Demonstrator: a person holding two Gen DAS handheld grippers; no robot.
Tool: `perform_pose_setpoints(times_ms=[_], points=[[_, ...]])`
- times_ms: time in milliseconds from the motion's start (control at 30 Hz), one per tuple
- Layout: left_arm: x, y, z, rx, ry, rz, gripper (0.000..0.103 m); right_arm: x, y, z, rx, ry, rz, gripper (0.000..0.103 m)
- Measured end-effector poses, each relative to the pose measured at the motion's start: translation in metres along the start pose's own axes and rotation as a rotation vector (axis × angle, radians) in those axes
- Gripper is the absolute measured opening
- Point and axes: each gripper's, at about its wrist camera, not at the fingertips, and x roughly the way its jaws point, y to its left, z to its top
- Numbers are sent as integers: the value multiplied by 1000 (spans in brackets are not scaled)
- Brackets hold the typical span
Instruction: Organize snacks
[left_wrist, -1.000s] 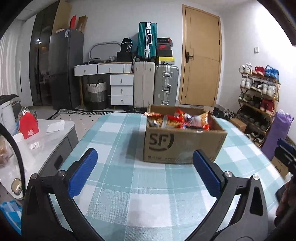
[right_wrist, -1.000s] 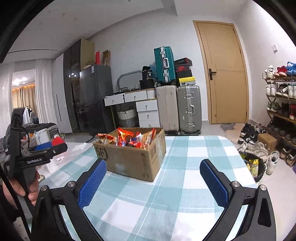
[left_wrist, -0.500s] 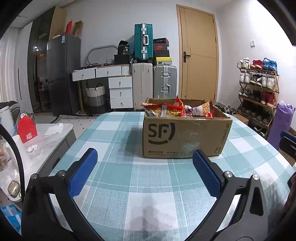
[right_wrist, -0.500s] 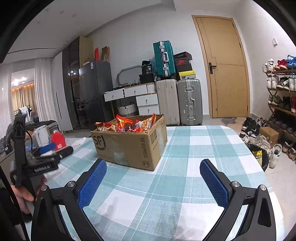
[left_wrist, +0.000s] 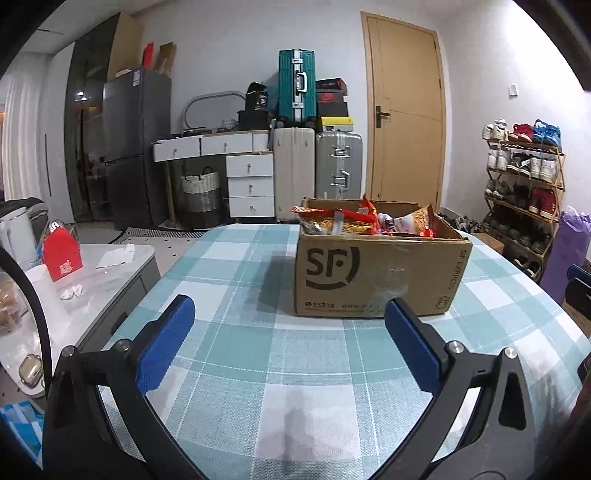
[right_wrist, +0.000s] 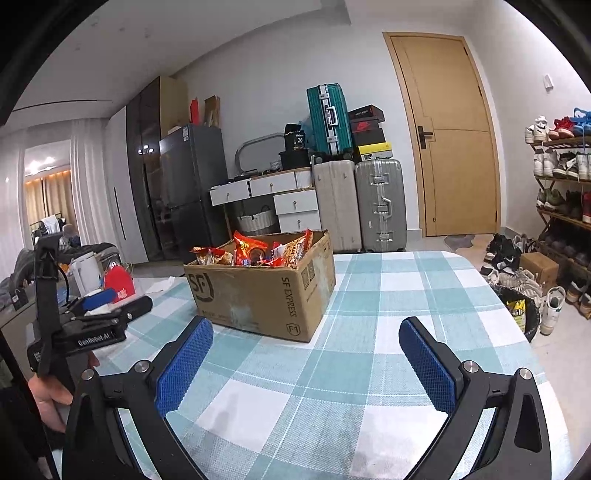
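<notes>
Left gripper, right gripper spread wide, empty; snack box upright, broadside.

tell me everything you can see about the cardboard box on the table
The box is brown corrugated cardboard, worn and scuffed, printed in black with a large SF logo, "SF EXPRESS" on its side, and small print along the bottom edge. It sits upright on the checked tablecloth, top open, heaped with snack packets, mostly red and orange, that poke above the rim. Nothing else touches it; both grippers are short of it.
</notes>
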Motion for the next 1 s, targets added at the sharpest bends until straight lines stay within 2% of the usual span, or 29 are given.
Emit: perform_pose_setpoints(times_ms=[200,500,1000], points=[[-3,-5,-2,24,-32,3,103,0,4,-1,-19,1,2,103],[-6,-5,-4,20,-30,36,103,1,3,-1,-18,1,2,103],[-7,-2,-6,14,-47,44,103,-1,3,-1,-15,-3,-4,103]])
